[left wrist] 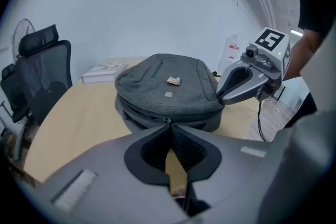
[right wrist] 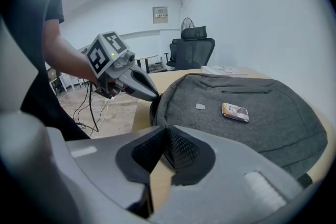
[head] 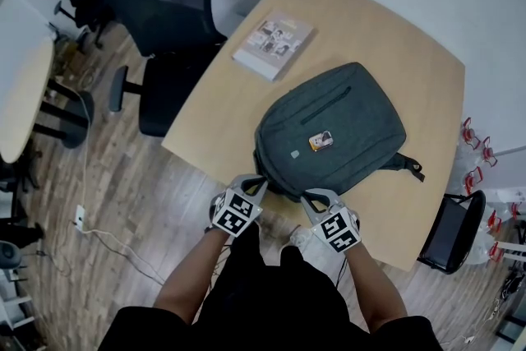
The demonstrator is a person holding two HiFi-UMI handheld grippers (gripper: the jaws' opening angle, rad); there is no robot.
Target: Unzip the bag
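Observation:
A grey backpack (head: 329, 131) with a small orange tag (head: 320, 141) lies flat on the wooden table (head: 394, 37). Both grippers are at its near edge. My left gripper (head: 253, 183) is shut, and its tips (left wrist: 168, 124) meet right at the small metal zipper pull (left wrist: 167, 120) on the side seam. My right gripper (head: 311, 195) is a hand's width to the right. Its jaws are closed against the bag's edge (right wrist: 167, 127), with the grey fabric (right wrist: 252, 113) directly beyond. Each gripper shows in the other's view, with its tip on the bag: right (left wrist: 219, 98), left (right wrist: 156, 97).
A book (head: 274, 43) lies on the table's far left part. A black strap (head: 407, 164) sticks out at the bag's right. Black office chairs (head: 164, 12) stand left of the table, and a cable (head: 107, 238) runs over the wood floor. Another table (head: 20, 94) is at far left.

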